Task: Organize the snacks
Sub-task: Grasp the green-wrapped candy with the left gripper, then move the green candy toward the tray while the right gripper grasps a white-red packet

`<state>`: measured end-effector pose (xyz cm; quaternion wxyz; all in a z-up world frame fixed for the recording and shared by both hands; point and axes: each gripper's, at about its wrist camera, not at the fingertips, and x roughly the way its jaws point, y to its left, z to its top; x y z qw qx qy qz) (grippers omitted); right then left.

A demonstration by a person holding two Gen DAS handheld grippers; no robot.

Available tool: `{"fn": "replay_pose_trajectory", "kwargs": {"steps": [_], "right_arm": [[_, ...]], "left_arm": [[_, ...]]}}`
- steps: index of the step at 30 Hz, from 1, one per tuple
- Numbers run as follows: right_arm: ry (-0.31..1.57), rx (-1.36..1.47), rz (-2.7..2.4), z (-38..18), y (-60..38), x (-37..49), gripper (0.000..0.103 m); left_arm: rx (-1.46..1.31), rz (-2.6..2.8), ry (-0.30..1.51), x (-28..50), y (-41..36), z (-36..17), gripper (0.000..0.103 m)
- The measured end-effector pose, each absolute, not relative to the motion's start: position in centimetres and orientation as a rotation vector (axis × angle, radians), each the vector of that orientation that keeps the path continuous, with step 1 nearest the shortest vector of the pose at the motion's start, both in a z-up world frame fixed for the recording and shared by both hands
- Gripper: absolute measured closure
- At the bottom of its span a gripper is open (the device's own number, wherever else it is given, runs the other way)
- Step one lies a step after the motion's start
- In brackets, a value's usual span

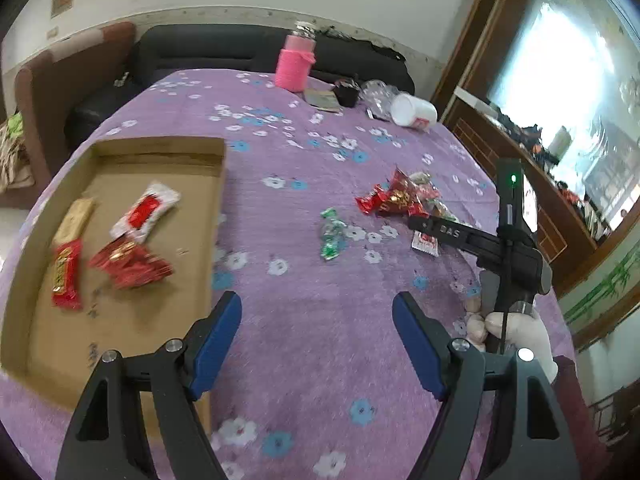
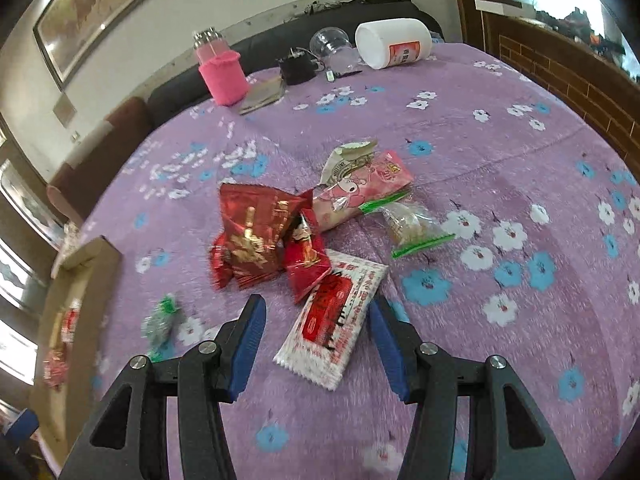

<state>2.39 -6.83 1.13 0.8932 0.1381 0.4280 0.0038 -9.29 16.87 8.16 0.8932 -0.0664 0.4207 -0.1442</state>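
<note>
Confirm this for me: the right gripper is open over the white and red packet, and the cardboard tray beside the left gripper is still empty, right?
Not quite. The cardboard tray is not empty: the left wrist view shows several snack packets lying in it, among them a red bar. The rest holds: the right gripper is open over the white and red packet.

Both wrist cameras looked down along their fingers at the purple tablecloth; the right sat nearer the snack pile, which both views shared.
</note>
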Motion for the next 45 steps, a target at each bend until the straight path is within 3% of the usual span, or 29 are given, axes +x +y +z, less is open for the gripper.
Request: {"fn": "replay_pose_trajectory", "kwargs": {"steps": [1, 4, 13, 15, 19, 21, 22, 23, 31, 36, 38, 43, 45], "right_arm": [[0.886, 0.267, -0.001, 1.1, -6.7, 2.5, 0.046], [0.884, 0.221, -0.031, 1.1, -6.7, 2.3, 0.068], [0.888, 0.365, 0.024, 0.9, -9.4, 1.2, 0.075], [0.884, 0.386, 0.038, 1.0, -9.7, 1.2, 0.081], [0.894, 0.386, 0.050, 0.9, -9.4, 1.2, 0.082], [0.896, 0.387, 0.056, 0.9, -9.4, 1.3, 0.082], [0.896, 0.391, 0.058, 0.8, -9.4, 1.3, 0.082], [0.898, 0.397, 0.060, 0.8, -9.5, 1.3, 0.082], [0.906, 0.478, 0.110, 0.2, -10.0, 1.4, 0.081], [0.889, 0.406, 0.117, 0.5, -8.6, 1.6, 0.060], [0.880, 0.308, 0.091, 0.7, -7.1, 1.7, 0.058], [0.898, 0.150, 0.037, 0.8, -5.1, 2.3, 0.057], [0.898, 0.112, 0.004, 0.8, -4.7, 2.2, 0.065]], "left_arm": [[-0.130, -0.307, 0.876, -8.7, 16.2, 7.9, 0.026], [-0.116, -0.313, 0.890, -6.8, 14.6, 7.1, 0.026], [-0.003, -0.269, 0.910, 0.4, 10.0, 3.7, 0.026], [0.011, -0.264, 0.922, 1.4, 9.6, 2.9, 0.026], [0.015, -0.266, 0.952, 2.9, 9.5, 1.3, 0.027], [0.036, -0.261, 0.935, 2.9, 9.2, 1.3, 0.041], [0.073, -0.246, 0.925, 2.8, 8.8, 1.3, 0.067], [0.101, -0.243, 0.919, 2.8, 8.5, 1.3, 0.082], [0.074, -0.297, 0.886, 1.4, 8.6, 2.8, 0.082], [-0.031, -0.342, 0.868, -0.5, 10.4, 4.8, 0.082], [-0.073, -0.355, 0.860, -1.7, 11.5, 5.5, 0.082], [-0.152, -0.334, 0.815, -4.6, 14.8, 7.3, 0.082], [-0.206, -0.318, 0.796, -5.8, 16.9, 8.0, 0.082]]}}
